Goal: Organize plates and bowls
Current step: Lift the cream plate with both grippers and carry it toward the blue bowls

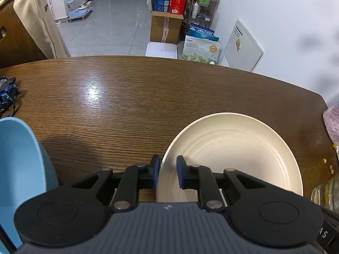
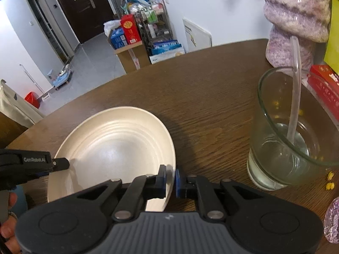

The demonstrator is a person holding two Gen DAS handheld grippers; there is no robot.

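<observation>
A cream plate (image 1: pixel 233 152) with ringed grooves lies on the brown wooden table (image 1: pixel 127 97). My left gripper (image 1: pixel 167 172) is shut on its left rim, one blue pad inside the plate and one outside. The same cream plate (image 2: pixel 114 144) fills the lower middle of the right wrist view. There my right gripper (image 2: pixel 170 180) is shut on the plate's near right rim. The left gripper's black finger (image 2: pixel 61 163) reaches onto the plate's left edge in that view. A light blue bowl (image 1: pixel 19 169) stands at the far left, beside the left gripper.
A glass (image 2: pixel 292 131) with some liquid and a clear straw stands right of the plate, yellow crumbs (image 2: pixel 330 181) near it. A red box (image 2: pixel 324 89) and a purple knitted thing (image 2: pixel 296 17) sit behind. A dark strap (image 1: pixel 8 93) lies at the table's left. A person's hand (image 2: pixel 8 218) shows at lower left.
</observation>
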